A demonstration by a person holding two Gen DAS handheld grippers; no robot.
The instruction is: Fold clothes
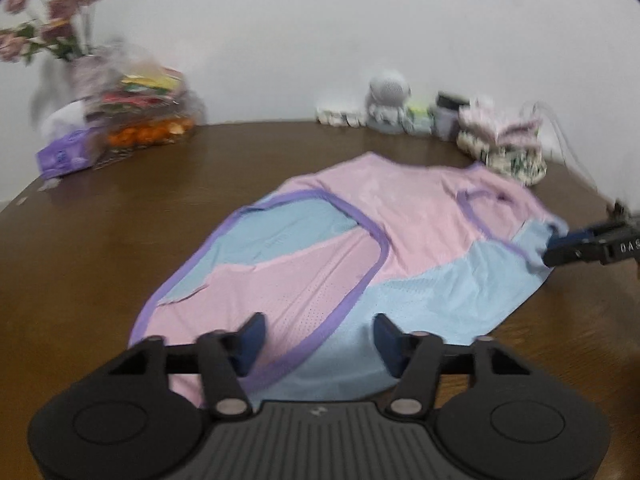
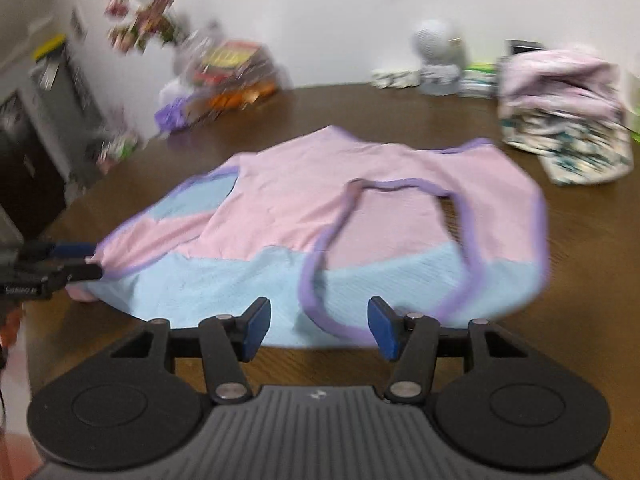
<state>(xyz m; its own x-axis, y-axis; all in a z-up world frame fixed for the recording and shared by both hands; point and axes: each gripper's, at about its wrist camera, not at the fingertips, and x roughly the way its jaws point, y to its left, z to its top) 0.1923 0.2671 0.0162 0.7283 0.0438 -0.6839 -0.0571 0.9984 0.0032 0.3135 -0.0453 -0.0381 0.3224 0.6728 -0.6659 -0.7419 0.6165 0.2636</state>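
A broad brown table fills the room's middle, and spread across it lies the pink, blue and purple garment, a sleeveless top by the look of it, lying mostly flat with its purple-bound armholes showing; one side looks already turned in over the body, so I judge the folding to be under way rather than finished. At the back edge sits a stack of folded clothes, well apart from the garment, and on the other side a clutter of flowers and packets; all of it is blurred.

The left gripper hangs over the near hem, its jaws apart, with the fabric beneath them but not pinched; the right gripper hovers just short of the blue hem, jaws likewise apart and holding nothing; seen from the left wrist view, its tips sit right at the garment's far corner.

The step in hand seems to be taking a fresh hold; the next move calls for both pairs of jaws to close on the hem's edge cleanly, catching the right layers, then carrying the hem towards the neckline together so the fold lands square.
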